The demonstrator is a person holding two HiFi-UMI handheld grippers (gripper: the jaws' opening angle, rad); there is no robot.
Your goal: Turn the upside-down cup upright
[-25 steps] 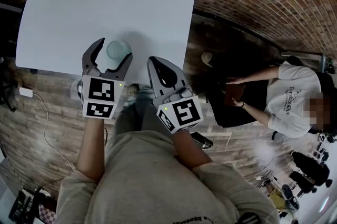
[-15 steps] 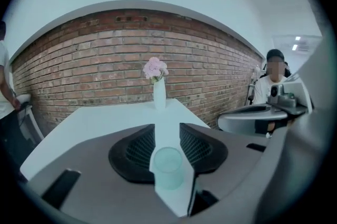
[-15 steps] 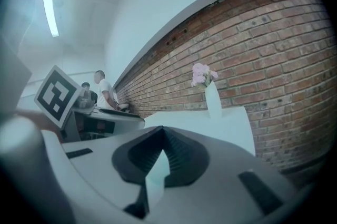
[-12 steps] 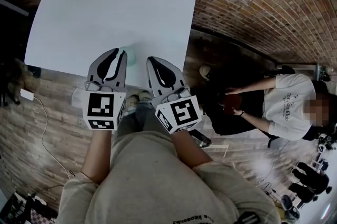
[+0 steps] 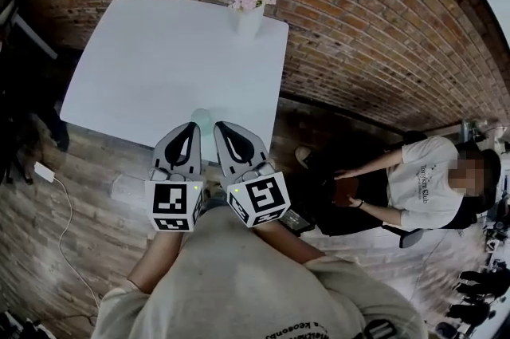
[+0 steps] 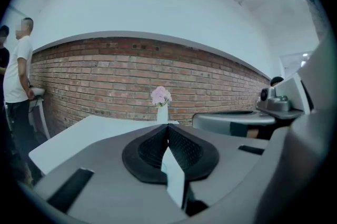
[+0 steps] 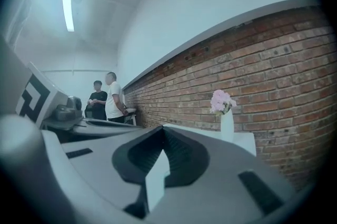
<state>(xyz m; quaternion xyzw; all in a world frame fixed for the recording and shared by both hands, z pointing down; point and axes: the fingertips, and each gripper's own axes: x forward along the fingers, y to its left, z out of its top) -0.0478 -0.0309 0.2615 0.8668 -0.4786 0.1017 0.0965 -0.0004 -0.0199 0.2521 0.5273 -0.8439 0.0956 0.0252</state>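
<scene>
A small pale green cup (image 5: 201,118) stands on the white table (image 5: 159,58) near its front edge, partly hidden behind my left gripper's tips. I cannot tell which way up it is. My left gripper (image 5: 194,125) is shut and empty, raised above the table edge just in front of the cup. My right gripper (image 5: 217,124) is shut and empty beside it, to the right. In the left gripper view the left gripper (image 6: 167,126) shows its jaws meeting with nothing between them. The right gripper (image 7: 162,128) looks the same in its own view. Neither gripper view shows the cup.
A white vase of pink flowers (image 5: 251,1) stands at the table's far edge against the brick wall; the vase (image 6: 161,104) also shows ahead of both grippers. A person (image 5: 414,182) sits to the right. A cable (image 5: 60,194) lies on the brick floor at left.
The left jaws, open around the cup a second ago, have shut with nothing in them. Both grippers have risen and drawn together. The cup stays on the table.
</scene>
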